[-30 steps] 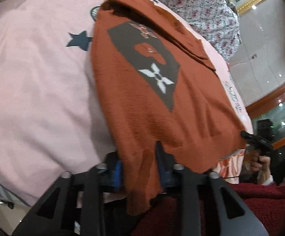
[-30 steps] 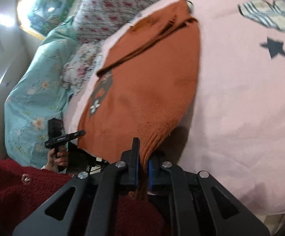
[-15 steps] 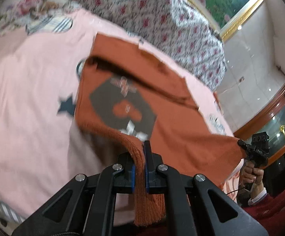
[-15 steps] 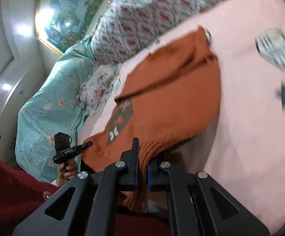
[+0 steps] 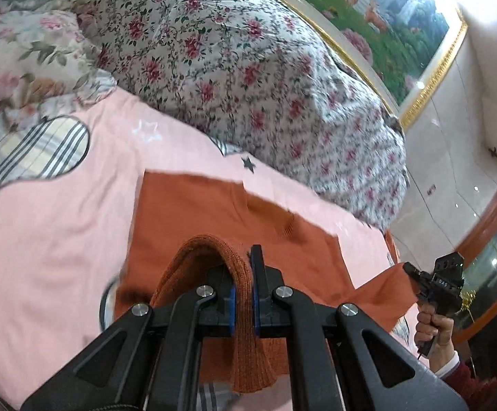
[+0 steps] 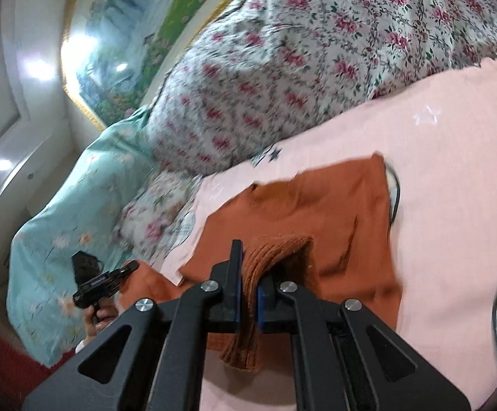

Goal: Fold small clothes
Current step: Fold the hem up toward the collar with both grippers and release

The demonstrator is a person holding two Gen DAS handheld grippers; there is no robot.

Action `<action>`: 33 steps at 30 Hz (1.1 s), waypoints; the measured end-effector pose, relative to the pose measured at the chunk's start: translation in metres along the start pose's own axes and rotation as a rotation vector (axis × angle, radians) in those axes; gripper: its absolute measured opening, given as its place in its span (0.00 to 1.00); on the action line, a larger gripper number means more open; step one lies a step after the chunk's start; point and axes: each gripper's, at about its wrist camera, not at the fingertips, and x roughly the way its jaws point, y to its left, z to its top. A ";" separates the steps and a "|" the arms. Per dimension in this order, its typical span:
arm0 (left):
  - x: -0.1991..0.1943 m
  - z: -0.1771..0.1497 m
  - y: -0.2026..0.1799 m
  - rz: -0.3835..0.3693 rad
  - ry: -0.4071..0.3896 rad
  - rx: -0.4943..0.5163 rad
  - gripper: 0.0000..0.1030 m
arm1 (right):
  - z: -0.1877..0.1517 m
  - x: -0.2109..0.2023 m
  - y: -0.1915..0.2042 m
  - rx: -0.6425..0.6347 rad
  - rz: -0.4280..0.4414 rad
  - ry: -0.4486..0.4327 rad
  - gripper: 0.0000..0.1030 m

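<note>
1. The orange knitted sweater lies on the pink bed sheet, in front of a heaped floral quilt. Its ribbed hem is lifted off the bed and carried over the body toward the neckline end.
2. The left gripper has its jaws clenched on one corner of the ribbed hem; a loop of rib arches above the jaws and a tail hangs below them.
3. The right gripper is likewise clamped on the other hem corner, with knit bunched up between the jaws.
4. The sweater looks light, soft and floppy. It drapes and sags between the two grips, so it probably needs both corners held level and slightly taut to fold straight.
5. The thick ribbed hem seems the best place to hold: dense, grippy, unlikely to slip. The thinner body knit would likely stretch or pucker.
6. The risk appears to be a skewed fold if one corner leads the other.
</note>
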 end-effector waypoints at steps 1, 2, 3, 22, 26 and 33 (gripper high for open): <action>0.011 0.010 0.004 0.003 -0.004 -0.003 0.04 | 0.008 0.009 -0.005 0.001 -0.011 0.000 0.07; 0.024 0.019 0.008 0.015 -0.004 -0.007 0.04 | 0.018 0.022 -0.014 0.011 -0.024 0.002 0.07; 0.033 0.025 0.011 0.023 -0.001 -0.012 0.04 | 0.025 0.032 -0.021 0.023 -0.035 0.003 0.07; 0.133 -0.022 0.018 0.009 0.247 -0.031 0.41 | 0.026 0.075 -0.062 0.108 -0.261 0.066 0.38; 0.166 -0.066 -0.019 -0.025 0.388 0.058 0.42 | -0.013 0.123 -0.011 -0.090 -0.126 0.343 0.38; 0.203 -0.009 0.007 0.097 0.391 0.124 0.32 | -0.005 0.182 -0.004 -0.366 -0.324 0.458 0.36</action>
